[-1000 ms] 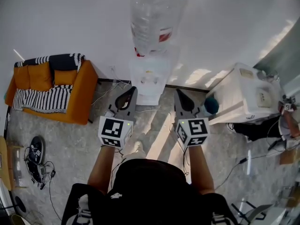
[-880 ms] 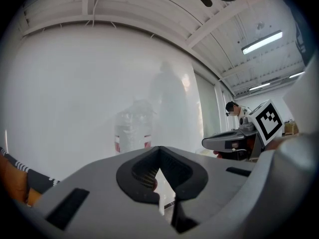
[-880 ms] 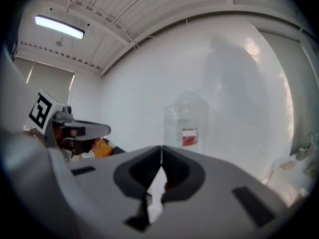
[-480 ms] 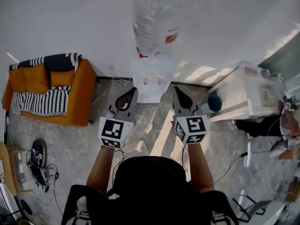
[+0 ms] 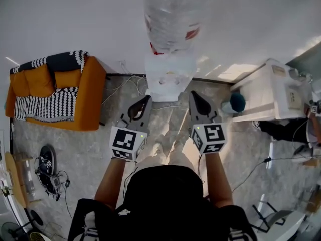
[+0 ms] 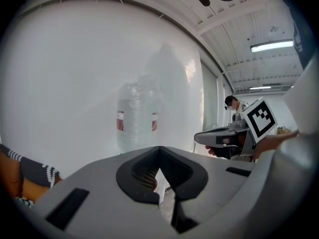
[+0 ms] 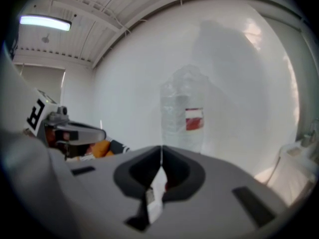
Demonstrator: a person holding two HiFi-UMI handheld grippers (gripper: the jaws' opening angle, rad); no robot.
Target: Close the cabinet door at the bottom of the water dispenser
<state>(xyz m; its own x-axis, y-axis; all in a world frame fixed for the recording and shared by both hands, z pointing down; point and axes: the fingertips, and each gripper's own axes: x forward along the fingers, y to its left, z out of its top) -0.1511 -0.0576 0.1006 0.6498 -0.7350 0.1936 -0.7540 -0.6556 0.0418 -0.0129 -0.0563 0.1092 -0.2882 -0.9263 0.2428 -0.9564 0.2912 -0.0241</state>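
Phase: approach | left claw (image 5: 146,99), right claw (image 5: 193,94): pressed together, empty, likely as blunt pushers | white water dispenser (image 5: 168,79): just ahead, cabinet door unseen

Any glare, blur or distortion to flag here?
Head view: sun patches bleach the wall beside the white water dispenser; edges bend. Left gripper view: fisheye, dark corners, washed-out wall. Right gripper view: softer, the large clear water bottle looks hazy.

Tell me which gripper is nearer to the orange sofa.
Left. In the head view, the left gripper is a short way to the right of the orange sofa. The right gripper lies beyond the left one, farther from the sofa.
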